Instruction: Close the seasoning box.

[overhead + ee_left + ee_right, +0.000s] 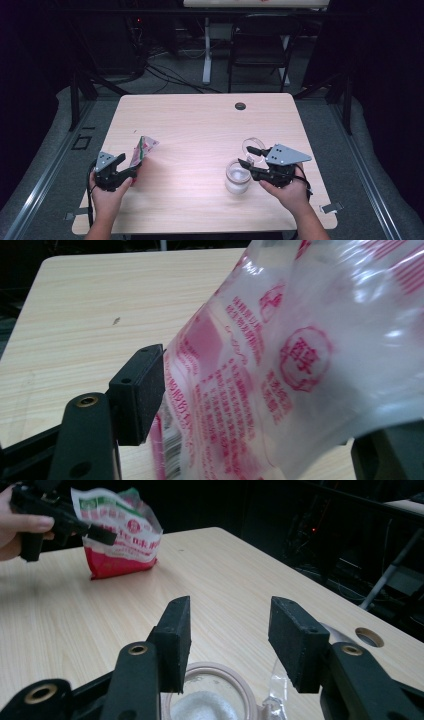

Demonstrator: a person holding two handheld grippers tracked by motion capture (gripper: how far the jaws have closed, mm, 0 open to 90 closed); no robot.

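We take the glass jar (237, 176) as our landmark. In the high view it stands on the wooden table (200, 120) toward the person's right side, open-topped, with white powder inside. Its clear lid (252, 146) lies just beyond it on the table.

The right gripper (251, 158) hovers just beside the jar, on the side away from the pouch, held in the right hand (290, 192). The right gripper view looks down between the jaws: they stand apart with nothing between them, directly above the jar's rim (212, 670), where the white contents (207, 705) are seen from close up. The high view does not resolve this gap as clearly.

The printed plastic pouch (143, 150) is well apart from the jar, toward the person's left. The left gripper (131, 172), held in the left hand (107, 192), is clamped on the pouch's near end. The left gripper view shows what the high view cannot: red printing on the clear film (280, 365) and one black pad (140, 390) pressed against it; the opposite jaw is largely hidden behind the film. The right gripper view adds the pouch's face (120, 530), with a green band at the top and red lower part, resting on the table.
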